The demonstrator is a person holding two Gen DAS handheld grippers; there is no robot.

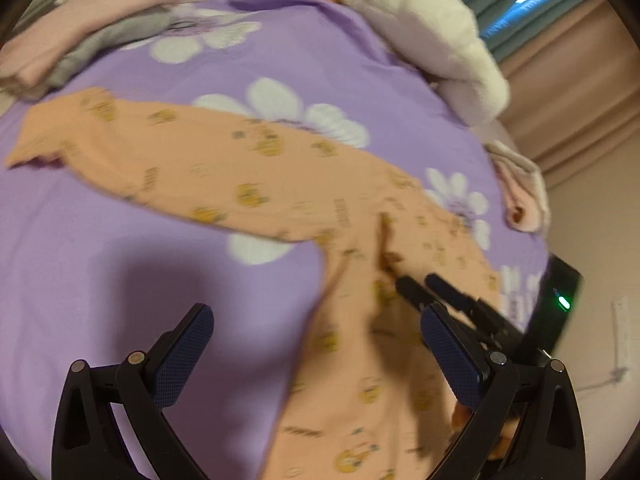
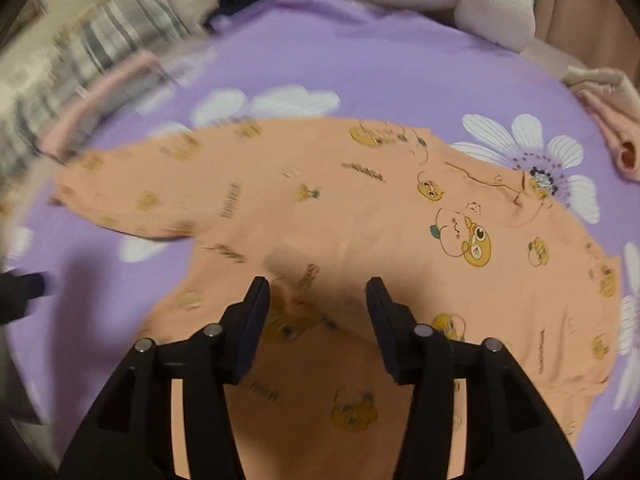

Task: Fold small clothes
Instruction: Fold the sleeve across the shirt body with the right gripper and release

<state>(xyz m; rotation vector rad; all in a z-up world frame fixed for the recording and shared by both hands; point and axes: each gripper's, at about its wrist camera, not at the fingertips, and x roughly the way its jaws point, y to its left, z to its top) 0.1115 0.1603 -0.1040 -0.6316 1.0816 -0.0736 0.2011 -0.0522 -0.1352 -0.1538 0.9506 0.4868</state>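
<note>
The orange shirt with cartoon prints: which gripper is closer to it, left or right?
Right. The right gripper hangs over the orange shirt; the left gripper straddles the shirt's edge, one finger over the purple sheet.

orange garment (image 2: 360, 208): soft matt knit cloth, printed cartoons. purple bedsheet (image 2: 400, 72): smooth matt cotton, white flower print. white blanket (image 1: 432, 28): fluffy fleece. right gripper (image 2: 318, 300): matt black plastic, metal pins.

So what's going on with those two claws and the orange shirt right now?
Left gripper open. Right gripper open over orange shirt, nothing clamped. Shirt spread on purple sheet. Nothing in the way.
</note>
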